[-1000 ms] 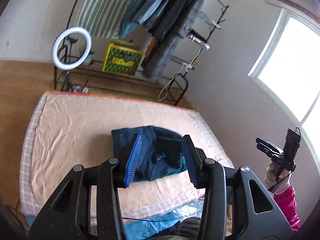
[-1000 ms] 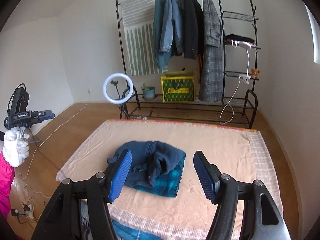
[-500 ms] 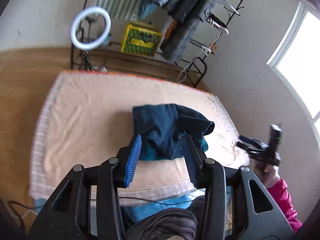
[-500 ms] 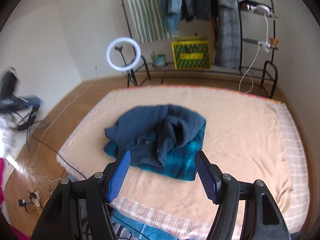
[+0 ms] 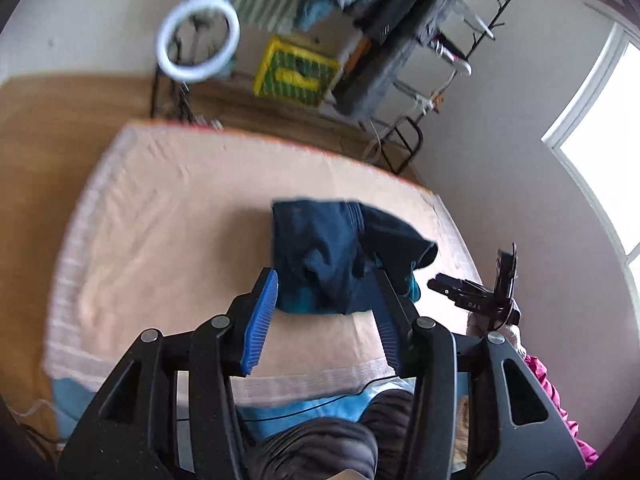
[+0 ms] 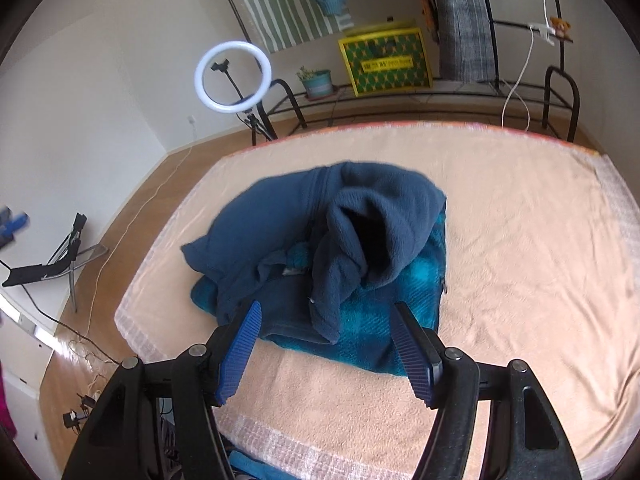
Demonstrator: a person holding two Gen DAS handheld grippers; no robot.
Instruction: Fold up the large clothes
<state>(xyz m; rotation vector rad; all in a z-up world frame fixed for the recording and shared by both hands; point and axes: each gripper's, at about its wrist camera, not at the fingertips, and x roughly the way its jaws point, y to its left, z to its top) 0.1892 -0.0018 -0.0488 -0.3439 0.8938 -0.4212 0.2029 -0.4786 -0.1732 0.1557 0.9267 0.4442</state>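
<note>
While the navy fleece jacket lies crumpled mid-blanket, soft, bulky and limp, I judge its near hem the best hold, with my right gripper spread empty and my left gripper opening, nothing pinched.

The fleece jacket is dark navy outside, with a teal and turquoise checked lining showing beneath. It lies on a peach blanket whose border is pale plaid, with an orange-red far edge. Both grippers are black with ribbed blue pads. The crate is yellow with a green diamond pattern, the hanging cloth white with green stripes, and the ring light white.
</note>
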